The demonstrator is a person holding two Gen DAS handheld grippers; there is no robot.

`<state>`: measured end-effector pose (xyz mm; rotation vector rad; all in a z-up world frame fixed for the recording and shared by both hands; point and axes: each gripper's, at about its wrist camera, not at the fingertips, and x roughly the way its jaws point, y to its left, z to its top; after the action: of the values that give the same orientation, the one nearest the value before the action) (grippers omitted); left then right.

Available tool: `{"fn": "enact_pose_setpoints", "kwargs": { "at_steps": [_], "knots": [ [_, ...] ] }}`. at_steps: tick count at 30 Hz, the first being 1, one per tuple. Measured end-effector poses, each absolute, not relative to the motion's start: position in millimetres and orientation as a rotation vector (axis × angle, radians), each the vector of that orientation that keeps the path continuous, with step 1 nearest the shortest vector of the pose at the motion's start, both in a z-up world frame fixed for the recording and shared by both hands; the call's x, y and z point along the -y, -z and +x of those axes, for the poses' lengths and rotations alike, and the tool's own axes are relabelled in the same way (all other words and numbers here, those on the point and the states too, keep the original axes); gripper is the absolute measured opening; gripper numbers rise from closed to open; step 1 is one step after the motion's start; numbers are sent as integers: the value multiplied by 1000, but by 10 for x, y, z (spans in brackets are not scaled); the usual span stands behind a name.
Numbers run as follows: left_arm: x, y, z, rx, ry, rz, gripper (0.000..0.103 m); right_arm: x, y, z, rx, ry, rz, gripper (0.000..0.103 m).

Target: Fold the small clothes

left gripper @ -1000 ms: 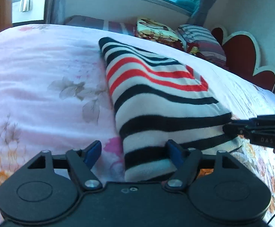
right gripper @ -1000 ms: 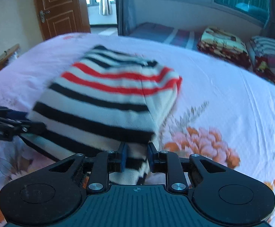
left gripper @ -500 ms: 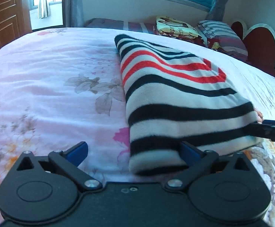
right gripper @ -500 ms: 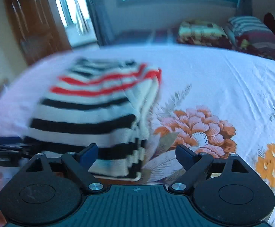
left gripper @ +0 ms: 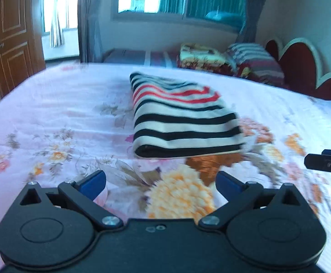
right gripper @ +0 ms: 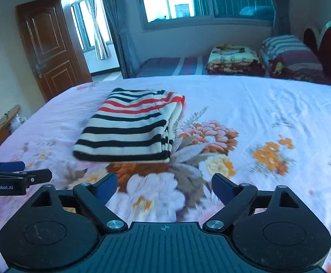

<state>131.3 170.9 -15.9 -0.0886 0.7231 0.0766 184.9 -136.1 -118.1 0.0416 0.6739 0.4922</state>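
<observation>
Both grippers have drawn back from the striped garment (left gripper: 183, 118) since a second ago; then the right gripper (right gripper: 164, 187) pinched its near edge and the left gripper (left gripper: 161, 185) straddled its corner; now each stands with jaws spread wide, released, holding nothing, over bare floral bedsheet (left gripper: 51, 118); the garment lies folded into a compact rectangle, flat on the sheet, apart from both tools; its layered edges show on its right side in the right wrist view; motion blur smears the flowers nearest the fingers in both views; the right gripper is cut off at the edge of the left wrist view, only its tip visible; a stack of folded blankets (right gripper: 233, 60) and a striped pillow (right gripper: 288, 52) sit beyond the bed; what lies beneath the garment is hidden.
</observation>
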Motion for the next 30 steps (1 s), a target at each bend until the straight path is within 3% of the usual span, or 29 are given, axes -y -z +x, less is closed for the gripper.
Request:
{"fn": "enact_pose_setpoints", "kwargs": {
  "at_steps": [1, 14, 30],
  "knots": [
    [-1663, 78, 1175, -707, -75, -84, 103, 1408, 1113, 1701, -662, -490, 42, 103],
    [-1268, -629, -365, -559, -39, -137, 103, 1726, 607, 116, -573, -451, 19, 103],
    [-1192, -831, -976, -491, -58, -134, 103, 1905, 348, -587, -476, -456, 30, 103]
  ]
}}
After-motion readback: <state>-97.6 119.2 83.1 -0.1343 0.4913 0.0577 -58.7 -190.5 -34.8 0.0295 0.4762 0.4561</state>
